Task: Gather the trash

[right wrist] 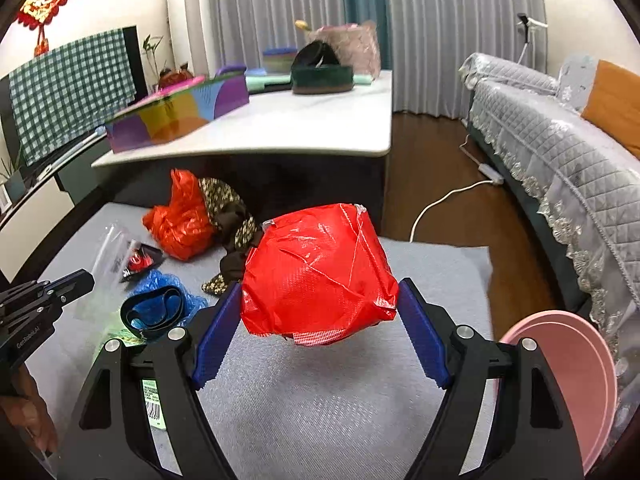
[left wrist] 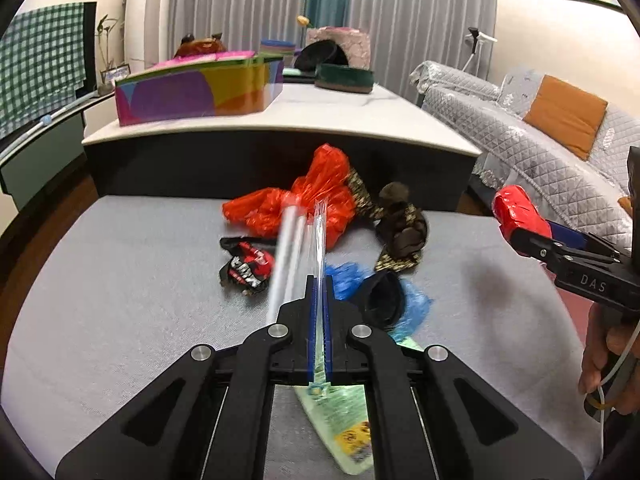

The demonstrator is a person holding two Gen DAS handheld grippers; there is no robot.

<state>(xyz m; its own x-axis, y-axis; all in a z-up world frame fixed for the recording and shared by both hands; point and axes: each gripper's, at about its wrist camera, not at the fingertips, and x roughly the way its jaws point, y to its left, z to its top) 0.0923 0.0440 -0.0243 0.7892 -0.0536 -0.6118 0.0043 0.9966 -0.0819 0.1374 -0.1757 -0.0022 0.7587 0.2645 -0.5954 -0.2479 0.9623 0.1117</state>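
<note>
Right wrist view: right gripper (right wrist: 320,312), angled downward, clasps red bundle (right wrist: 316,268) above mat (right wrist: 340,400)

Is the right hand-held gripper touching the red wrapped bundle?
Touching. The right wrist view shows the right hand-held gripper pressing both blue pads against the red wrapped bundle.

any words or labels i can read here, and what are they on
"DAS" on the right gripper body, rest cut off.
"GenRobotAI", faint, on the left gripper body.
White barcode label: print too small.
Green packet and black-and-red wrapper: lettering too blurred to read.
</note>
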